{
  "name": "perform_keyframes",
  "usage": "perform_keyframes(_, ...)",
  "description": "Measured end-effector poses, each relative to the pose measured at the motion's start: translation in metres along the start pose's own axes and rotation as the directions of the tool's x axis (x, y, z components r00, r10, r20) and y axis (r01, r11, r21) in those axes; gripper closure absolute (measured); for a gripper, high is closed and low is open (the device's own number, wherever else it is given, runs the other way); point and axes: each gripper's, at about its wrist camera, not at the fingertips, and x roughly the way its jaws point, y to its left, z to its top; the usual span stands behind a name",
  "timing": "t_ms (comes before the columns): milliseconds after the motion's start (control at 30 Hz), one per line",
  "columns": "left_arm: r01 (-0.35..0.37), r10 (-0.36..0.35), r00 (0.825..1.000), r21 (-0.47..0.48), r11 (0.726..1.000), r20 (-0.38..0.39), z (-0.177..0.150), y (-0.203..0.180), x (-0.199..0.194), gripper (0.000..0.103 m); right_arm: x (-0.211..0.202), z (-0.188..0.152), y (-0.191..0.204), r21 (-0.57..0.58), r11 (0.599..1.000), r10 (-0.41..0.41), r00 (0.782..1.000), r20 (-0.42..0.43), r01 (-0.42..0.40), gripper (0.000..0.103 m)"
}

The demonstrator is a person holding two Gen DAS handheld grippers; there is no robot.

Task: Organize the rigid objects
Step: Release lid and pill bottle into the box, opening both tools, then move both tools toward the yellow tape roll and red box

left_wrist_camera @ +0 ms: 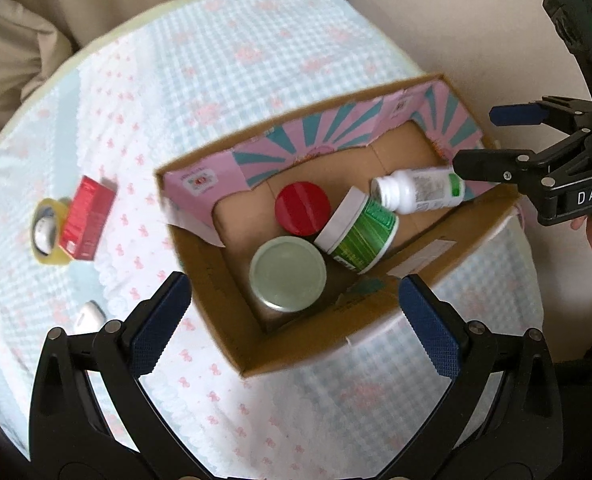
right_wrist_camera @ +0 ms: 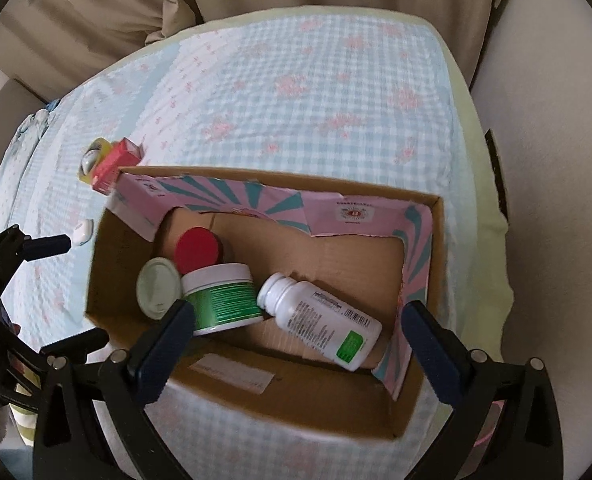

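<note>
**Ana:** Nearest the lens, the left gripper (left_wrist_camera: 292,320) hangs with its jaws spread as wide as they go and nothing between its blue pads. Same for the right gripper (right_wrist_camera: 296,344): fully apart, empty, poised over the near wall of the cardboard box (right_wrist_camera: 256,396).

**Ben:** So what's already in the box?

**Ana:** Four containers on its floor. A jar with a pale green lid (left_wrist_camera: 288,269) stands upright at the near end, touching a green-labelled tub (left_wrist_camera: 359,232) that lies tipped on its side. A red-lidded jar (left_wrist_camera: 302,209) stands just behind them. A white pill bottle (right_wrist_camera: 319,322) lies flat, near the tub, towards the box's other end.

**Ben:** Then which step are we at?

**Ana:** My reading is between items: a drop-off looks finished and both tools are free to fetch.

**Ben:** What's left outside?

**Ana:** Farther out on the gingham bedspread (left_wrist_camera: 256,60), a small white object (left_wrist_camera: 89,317) lies close to the left gripper; I can't tell what it is. Beyond it, a red carton (left_wrist_camera: 89,224) leans against a roll of clear tape (left_wrist_camera: 46,232), well apart from the box.

**Ben:** Next move?

**Ana:** Probably the left tool swings away from the box, lines its pads across the carton's narrow sides, and closes. The tape touching it may get dragged along.
</note>
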Motion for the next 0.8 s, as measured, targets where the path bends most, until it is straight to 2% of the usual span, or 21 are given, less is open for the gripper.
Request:
perform_keyframes(233,-0.010,0.014,0.995,-0.043,0.999,0.094,-0.017,0.019,-0.068,0.000,-0.059,0.006,0.035,-0.049,0.998,-0.036,0.998,0.042,0.038,0.000)
perform_keyframes(467,-0.047,0.062,0.982,-0.084,0.995,0.181,-0.050,0.061,-0.130,0.000,-0.109,0.008,0.091,-0.093,0.993,-0.065,0.991,0.114,0.076,0.000)
perform_keyframes(633,-0.080,0.107,0.967,-0.122,0.989,0.230,-0.086,0.109,-0.168,0.000,-0.137,0.005,0.151,-0.077,0.993,-0.071,0.982,0.176,0.086,0.000)
perform_keyframes(800,-0.088,0.126,0.961,-0.159,0.983,0.245,-0.122,0.168,-0.196,0.000,-0.148,0.003,0.212,0.002,0.999,-0.033,0.976,0.216,0.034,0.000)
